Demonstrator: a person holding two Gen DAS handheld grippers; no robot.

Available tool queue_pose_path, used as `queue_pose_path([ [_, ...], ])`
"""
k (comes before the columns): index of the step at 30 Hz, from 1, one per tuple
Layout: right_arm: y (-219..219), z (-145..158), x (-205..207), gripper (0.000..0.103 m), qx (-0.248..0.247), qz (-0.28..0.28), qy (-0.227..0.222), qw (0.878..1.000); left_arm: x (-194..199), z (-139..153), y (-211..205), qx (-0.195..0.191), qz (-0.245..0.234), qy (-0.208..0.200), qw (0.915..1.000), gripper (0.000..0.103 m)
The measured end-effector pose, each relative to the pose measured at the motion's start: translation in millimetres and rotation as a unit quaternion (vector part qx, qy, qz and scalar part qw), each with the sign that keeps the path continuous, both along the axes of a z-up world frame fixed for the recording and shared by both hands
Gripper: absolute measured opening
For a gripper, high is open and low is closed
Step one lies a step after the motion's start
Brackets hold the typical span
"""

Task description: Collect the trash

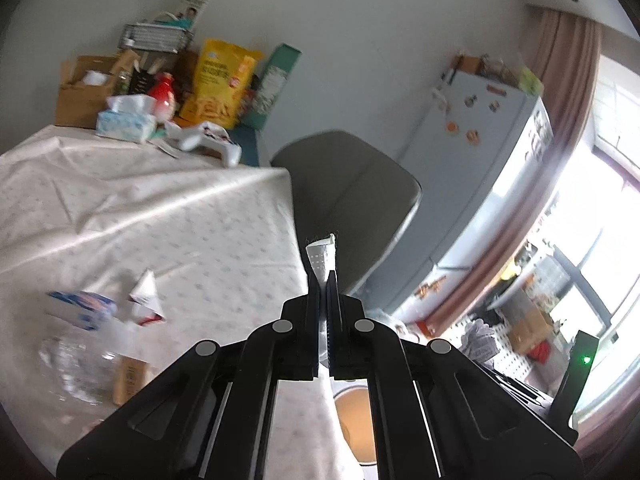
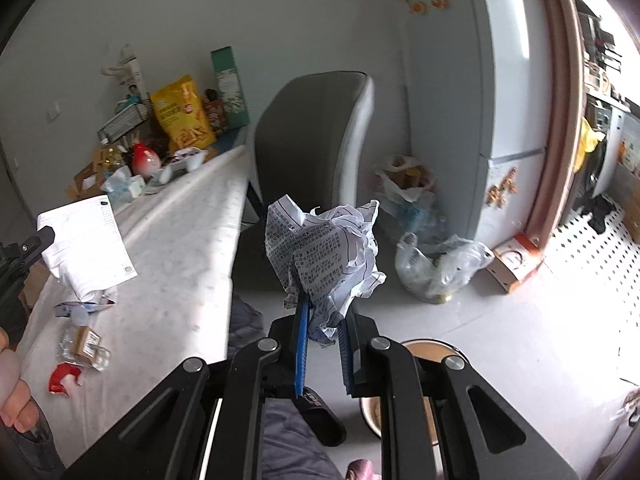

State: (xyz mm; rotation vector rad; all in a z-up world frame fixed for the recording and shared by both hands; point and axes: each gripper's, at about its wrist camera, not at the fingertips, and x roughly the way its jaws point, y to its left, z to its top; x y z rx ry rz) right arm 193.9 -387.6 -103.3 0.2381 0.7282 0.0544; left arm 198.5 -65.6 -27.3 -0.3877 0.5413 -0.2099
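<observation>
My left gripper (image 1: pixel 323 276) is shut on a folded white paper sheet (image 1: pixel 320 256), held past the table's right edge; the sheet also shows in the right wrist view (image 2: pixel 86 248). My right gripper (image 2: pixel 322 308) is shut on a crumpled printed paper ball (image 2: pixel 324 252), held above the floor in front of the grey chair (image 2: pixel 308 140). On the white tablecloth (image 1: pixel 140 220) lie a clear plastic bottle (image 1: pixel 80 364), a blue-white wrapper (image 1: pixel 80 308), a folded paper scrap (image 1: pixel 146 296) and a red wrapper (image 2: pixel 62 378).
Boxes, a yellow bag (image 1: pixel 220 80), a tissue box (image 1: pixel 126 120) and a game controller (image 1: pixel 208 142) crowd the table's far end. A round bin (image 2: pixel 404 384) stands on the floor below my right gripper. Plastic bags (image 2: pixel 436 268) lie near the fridge (image 2: pixel 504 80).
</observation>
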Motion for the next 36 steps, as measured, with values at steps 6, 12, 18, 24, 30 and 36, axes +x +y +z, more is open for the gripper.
queue_pose_path([
  [6, -25, -22, -3, 0.014, 0.007, -0.021, 0.019, 1.000, 16, -18, -39, 0.010, -0.034, 0.026, 0.9990, 0.004],
  [12, -51, -53, -1, 0.015, 0.021, -0.042, 0.044, 0.998, 32, -42, -80, 0.021, -0.068, 0.058, 0.9958, 0.004],
  [18, -74, -96, 6, 0.015, 0.037, -0.061, 0.080, 0.994, 48, -69, -120, 0.035, -0.094, 0.094, 0.9905, 0.004],
  [24, -95, -138, 15, 0.016, 0.050, -0.080, 0.107, 0.990, 62, -95, -145, 0.051, -0.106, 0.129, 0.9847, 0.004],
  [30, -116, -172, 27, 0.036, 0.053, -0.099, 0.127, 0.986, 70, -114, -162, 0.065, -0.113, 0.153, 0.9795, 0.004],
  [36, -134, -188, 26, 0.057, 0.064, -0.123, 0.130, 0.982, 72, -126, -172, 0.082, -0.121, 0.168, 0.9750, 0.004],
])
